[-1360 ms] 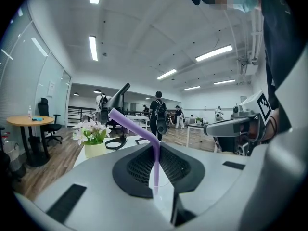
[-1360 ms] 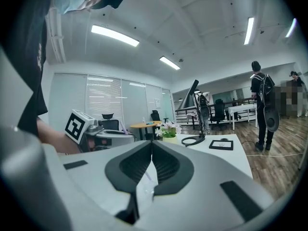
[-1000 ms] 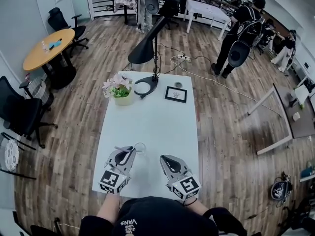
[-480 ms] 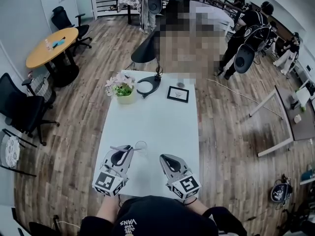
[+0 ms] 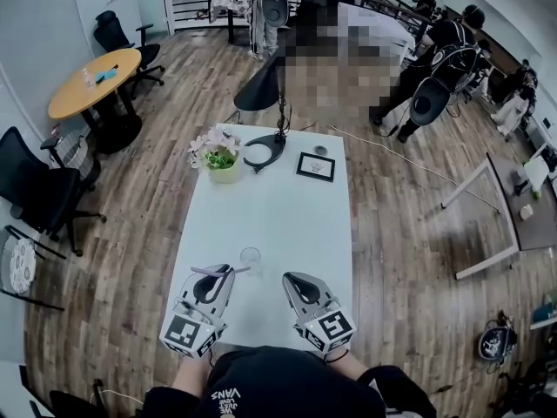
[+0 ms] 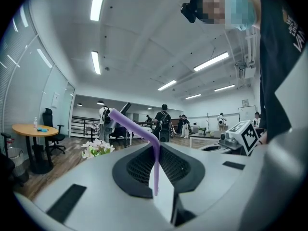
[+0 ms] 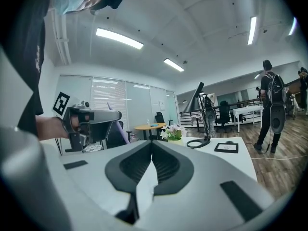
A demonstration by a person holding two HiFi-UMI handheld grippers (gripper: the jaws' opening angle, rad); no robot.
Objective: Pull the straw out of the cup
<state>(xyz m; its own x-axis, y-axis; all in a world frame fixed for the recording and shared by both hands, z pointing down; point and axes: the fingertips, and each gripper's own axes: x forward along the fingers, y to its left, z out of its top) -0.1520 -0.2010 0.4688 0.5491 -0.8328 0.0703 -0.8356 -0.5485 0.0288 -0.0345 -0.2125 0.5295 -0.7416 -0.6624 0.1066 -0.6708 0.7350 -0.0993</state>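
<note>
My left gripper [image 5: 228, 272] is shut on a purple bent straw [image 5: 214, 271] near the white table's [image 5: 287, 220] front edge. In the left gripper view the straw [image 6: 155, 170] hangs upright between the shut jaws [image 6: 156, 150], and its bent top slants up to the left. The clear cup [image 5: 251, 258] stands on the table just beyond and right of that gripper, apart from the straw. To the right my right gripper [image 5: 288, 278] is shut with nothing in it [image 7: 152, 143]. From there I see the left gripper [image 7: 91, 121] with the straw [image 7: 123, 133] sticking out.
At the table's far end stand a black desk lamp [image 5: 261, 151], a pot of flowers [image 5: 218, 159] and a small framed picture [image 5: 313, 166]. A round wooden table [image 5: 91, 81] with office chairs is at the left. People stand at the back of the room.
My left gripper has risen and drawn back toward me with the straw, which now sits apart from the cup. The right gripper has stayed put.
</note>
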